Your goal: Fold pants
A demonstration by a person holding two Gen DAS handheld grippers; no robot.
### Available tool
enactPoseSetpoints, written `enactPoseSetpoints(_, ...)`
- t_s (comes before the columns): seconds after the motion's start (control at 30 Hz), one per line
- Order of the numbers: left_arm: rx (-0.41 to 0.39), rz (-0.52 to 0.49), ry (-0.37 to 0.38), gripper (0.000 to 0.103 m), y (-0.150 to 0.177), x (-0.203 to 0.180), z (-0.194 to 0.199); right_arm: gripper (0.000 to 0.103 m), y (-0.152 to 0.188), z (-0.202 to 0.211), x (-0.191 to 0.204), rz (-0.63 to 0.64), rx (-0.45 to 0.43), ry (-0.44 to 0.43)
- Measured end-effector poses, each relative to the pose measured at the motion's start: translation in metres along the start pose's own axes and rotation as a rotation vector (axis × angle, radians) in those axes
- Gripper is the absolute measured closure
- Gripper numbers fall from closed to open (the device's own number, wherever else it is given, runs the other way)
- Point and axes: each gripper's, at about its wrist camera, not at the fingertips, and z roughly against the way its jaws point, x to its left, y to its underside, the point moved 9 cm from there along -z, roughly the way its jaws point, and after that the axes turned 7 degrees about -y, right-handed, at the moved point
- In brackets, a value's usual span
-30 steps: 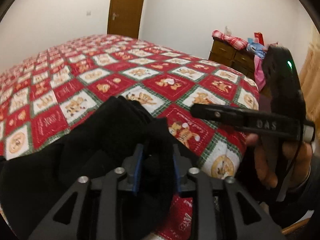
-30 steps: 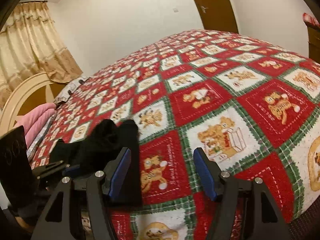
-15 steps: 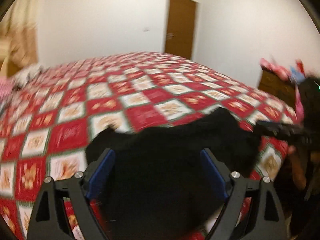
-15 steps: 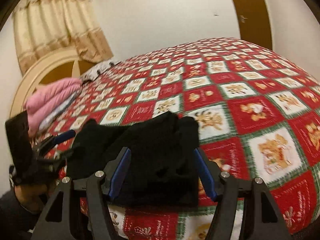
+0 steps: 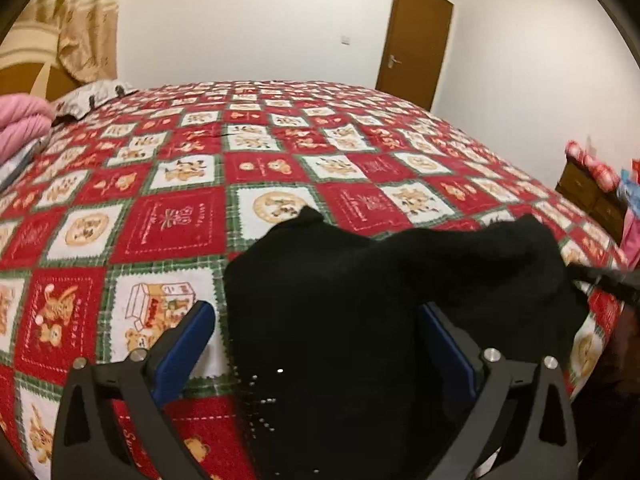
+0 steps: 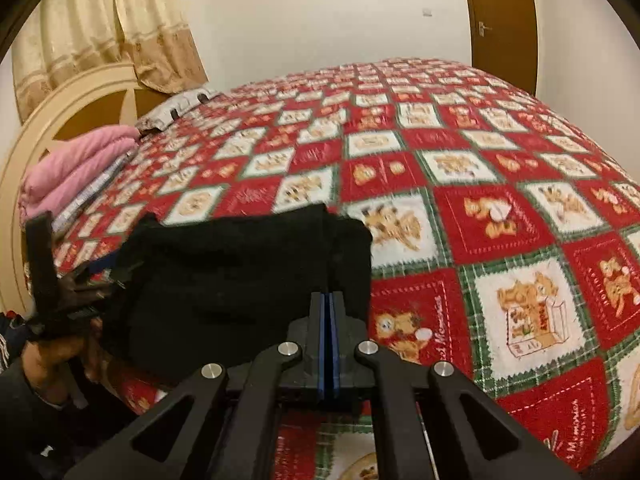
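Observation:
The black pants (image 5: 384, 304) lie bunched at the near edge of the bed on the red patchwork quilt (image 5: 240, 152). My left gripper (image 5: 320, 328) is open, its blue pads on either side of the cloth, nothing clamped. In the right wrist view the pants (image 6: 240, 272) lie in a roughly folded block. My right gripper (image 6: 329, 300) has its blue pads pressed together at the pants' near right edge; whether cloth is pinched between them I cannot tell. The other gripper shows at the left of this view (image 6: 52, 280) and at the right of the left wrist view (image 5: 608, 284).
The quilt (image 6: 480, 184) covers a large bed. Folded pink bedding (image 6: 76, 172) and a grey pillow (image 6: 180, 108) lie by the headboard. A wooden dresser (image 5: 592, 192) with piled cloth stands at the right. A brown door (image 5: 416, 40) is in the far wall.
My left gripper let go of the pants and opened, then swung to face the bed. My right gripper moved in to the pants' edge and shut. The pants now lie flatter.

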Motion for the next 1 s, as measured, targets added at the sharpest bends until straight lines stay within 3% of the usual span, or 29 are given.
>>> enactPoseSetpoints(0.13,-0.008,-0.022,-0.021,0.0,-0.002,-0.002,0.002,0.099,-0.005,0.004,0.002,-0.027,-0.02,-0.019)
enactPoseSetpoints(0.2,-0.011,-0.025,-0.019,0.0,-0.004,-0.002,0.003,0.088,-0.013,0.01,-0.001,-0.015,-0.061,0.029)
enactPoseSetpoints(0.27,-0.022,-0.036,-0.035,0.0,-0.008,-0.001,0.005,0.041,-0.021,0.013,0.003,-0.015,-0.08,0.01)
enactPoseSetpoints(0.3,-0.026,-0.041,-0.04,0.0,-0.009,-0.001,0.005,0.037,-0.024,0.013,0.005,-0.024,-0.086,-0.012)
enactPoseSetpoints(0.43,-0.01,-0.043,-0.053,0.0,-0.01,0.002,0.001,0.037,-0.034,-0.01,0.014,-0.021,-0.042,-0.072)
enactPoseSetpoints(0.5,-0.001,-0.045,-0.055,0.0,-0.009,0.002,-0.002,0.053,-0.032,-0.026,0.014,-0.043,-0.004,-0.082)
enactPoseSetpoints(0.53,0.005,-0.047,-0.059,0.0,-0.008,0.002,-0.003,0.081,-0.029,-0.035,0.009,-0.055,0.02,-0.064)
enactPoseSetpoints(0.57,0.011,-0.048,-0.063,0.0,-0.007,0.003,-0.004,0.085,-0.027,-0.037,0.007,-0.067,0.025,-0.068)
enactPoseSetpoints(0.73,0.021,-0.052,-0.051,0.0,-0.007,0.001,-0.006,0.089,-0.024,-0.021,0.004,-0.076,-0.019,-0.1)
enactPoseSetpoints(1.0,0.036,-0.071,-0.042,0.0,-0.006,-0.007,-0.011,0.089,-0.018,-0.033,-0.019,-0.104,-0.001,-0.027)
